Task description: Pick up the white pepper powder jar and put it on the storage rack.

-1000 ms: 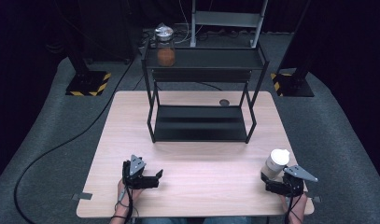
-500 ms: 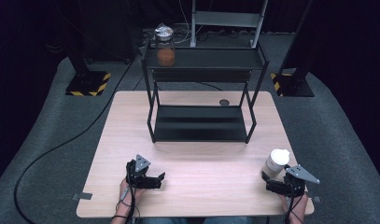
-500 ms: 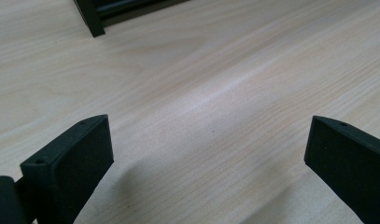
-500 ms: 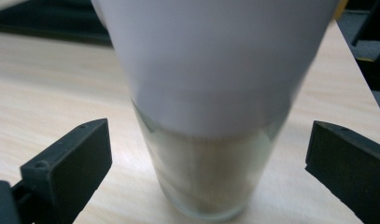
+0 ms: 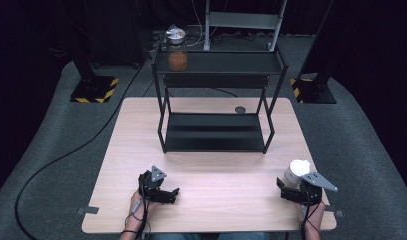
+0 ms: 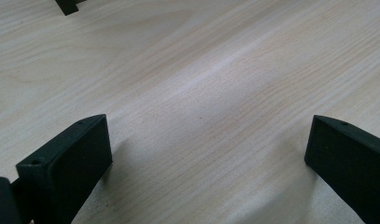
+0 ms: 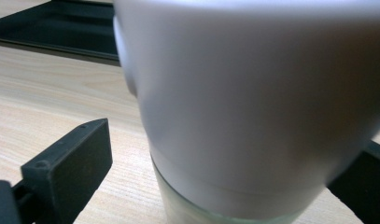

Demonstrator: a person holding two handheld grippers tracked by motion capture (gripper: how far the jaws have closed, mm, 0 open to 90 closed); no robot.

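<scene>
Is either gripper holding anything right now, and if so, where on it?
Nothing is held. The left gripper is open over bare table. The right gripper is open around the white-capped jar, a gap showing beside its left jaw.

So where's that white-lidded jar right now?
In the high view the white-lidded jar stands at the table's near right corner, between the right claw's open jaws.

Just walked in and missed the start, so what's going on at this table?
A person at a wooden table holds a gripper in each hand. The right gripper is around a white-lidded jar near the table's right edge, its jaws open on both sides and not yet closed. The left gripper is open over bare wood. A black shelf stands farther back, with an orange-filled jar on its top level.
</scene>
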